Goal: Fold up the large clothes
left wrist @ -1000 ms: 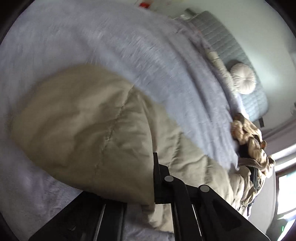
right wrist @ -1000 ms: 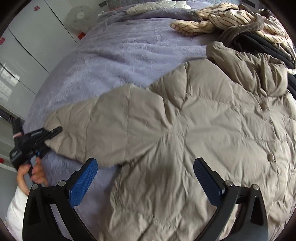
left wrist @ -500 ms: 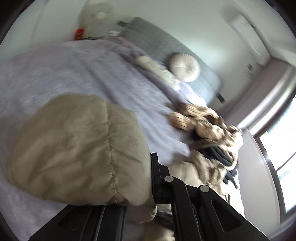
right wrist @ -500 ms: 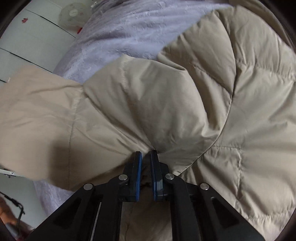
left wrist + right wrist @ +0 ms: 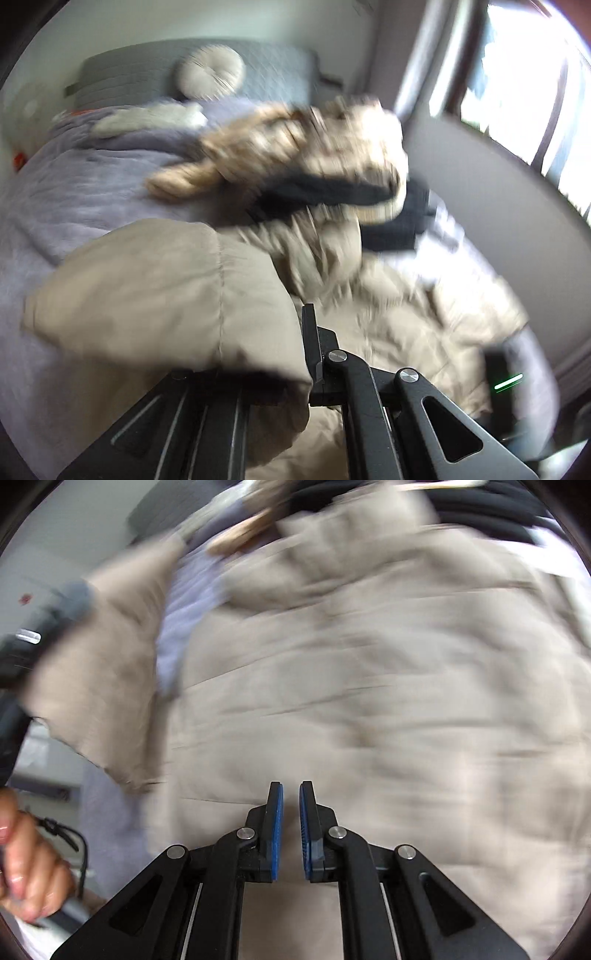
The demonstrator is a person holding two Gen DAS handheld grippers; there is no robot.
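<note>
Puffy tan coat (image 5: 369, 686) is pinched by both tongs: the left tongs (image 5: 295, 343) hold its sleeve (image 5: 166, 291) up, and the right tongs (image 5: 290, 823) are nearly closed on its body. It lies on the purple bed (image 5: 74, 192), near the bed's side edge. Folding has just begun; most is left.

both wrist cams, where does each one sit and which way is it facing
Left wrist: on the left gripper, facing along the bed toward the grey headboard; its fingers clamp the beige jacket.
Right wrist: on the right gripper, facing down at the jacket; a hand shows at left.
Shared: the jacket and the purple blanket.
</note>
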